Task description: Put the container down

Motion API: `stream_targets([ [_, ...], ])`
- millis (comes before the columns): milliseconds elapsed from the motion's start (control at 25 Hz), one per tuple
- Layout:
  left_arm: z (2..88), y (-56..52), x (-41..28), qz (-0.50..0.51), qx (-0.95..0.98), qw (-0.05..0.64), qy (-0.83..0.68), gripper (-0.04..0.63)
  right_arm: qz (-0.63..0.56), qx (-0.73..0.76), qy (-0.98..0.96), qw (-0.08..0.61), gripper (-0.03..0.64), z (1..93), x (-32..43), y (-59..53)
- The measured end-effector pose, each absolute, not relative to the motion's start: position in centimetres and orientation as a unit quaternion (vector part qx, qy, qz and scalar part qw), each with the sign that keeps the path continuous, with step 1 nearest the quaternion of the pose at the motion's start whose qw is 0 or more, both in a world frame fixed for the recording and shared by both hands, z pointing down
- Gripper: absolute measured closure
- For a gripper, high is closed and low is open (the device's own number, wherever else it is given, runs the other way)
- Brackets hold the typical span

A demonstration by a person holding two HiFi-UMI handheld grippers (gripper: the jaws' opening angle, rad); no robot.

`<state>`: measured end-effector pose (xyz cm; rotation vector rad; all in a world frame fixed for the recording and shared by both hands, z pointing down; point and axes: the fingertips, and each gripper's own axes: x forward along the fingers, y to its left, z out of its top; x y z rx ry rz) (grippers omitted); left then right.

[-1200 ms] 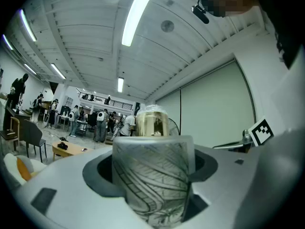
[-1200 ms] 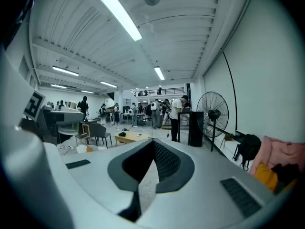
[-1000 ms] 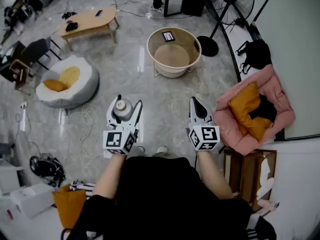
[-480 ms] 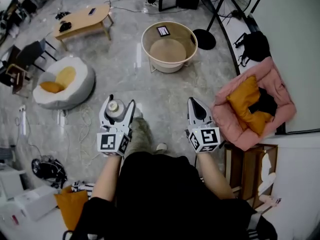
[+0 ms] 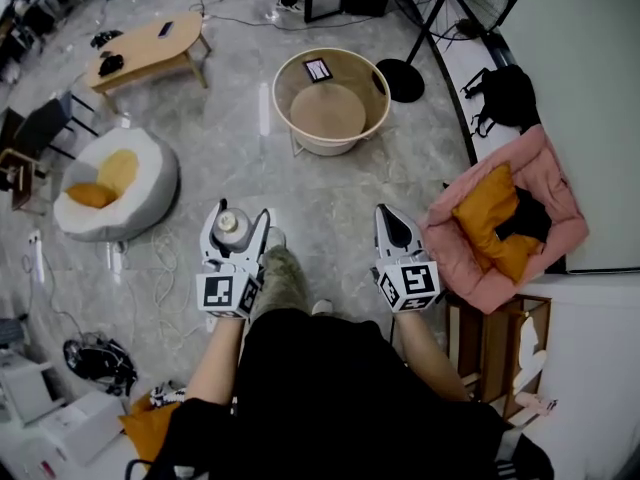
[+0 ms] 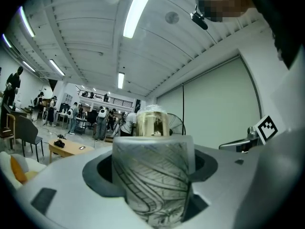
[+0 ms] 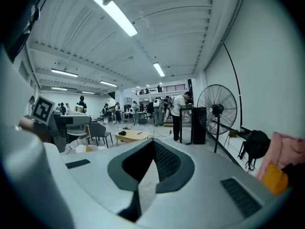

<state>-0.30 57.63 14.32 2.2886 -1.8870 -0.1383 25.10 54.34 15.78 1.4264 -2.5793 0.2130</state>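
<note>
A round container [image 5: 230, 224] with a grey leaf-patterned wrap and a clear gold-tinted lid sits upright between the jaws of my left gripper [image 5: 233, 227], which is shut on it. In the left gripper view the container [image 6: 152, 175] fills the middle, clamped on both sides by the grey jaws. My right gripper [image 5: 392, 222] is held level beside it, about a body's width to the right, shut with nothing in it; its jaws meet in the right gripper view [image 7: 151, 144]. Both are carried in the air above the grey floor.
A round beige tub [image 5: 331, 101] with a phone on its rim stands ahead. A white beanbag [image 5: 107, 186] lies to the left, a wooden low table [image 5: 148, 49] beyond it. A pink and orange cushion seat [image 5: 505, 218] and a fan stand [image 5: 405, 78] are on the right.
The person has walked forward; the tub and beanbag have shifted in the view. Both grippers keep the same pose and the left still holds the container.
</note>
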Motion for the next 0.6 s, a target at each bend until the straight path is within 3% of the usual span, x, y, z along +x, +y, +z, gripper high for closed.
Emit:
stream_targets([
  [600, 12.1, 37.7, -12.2, -0.062, 0.786, 0.081, -0.609, 0.242, 0.073, 0.473, -0.865, 0.152, 0.597, 16.2, 13.4, 34.7],
])
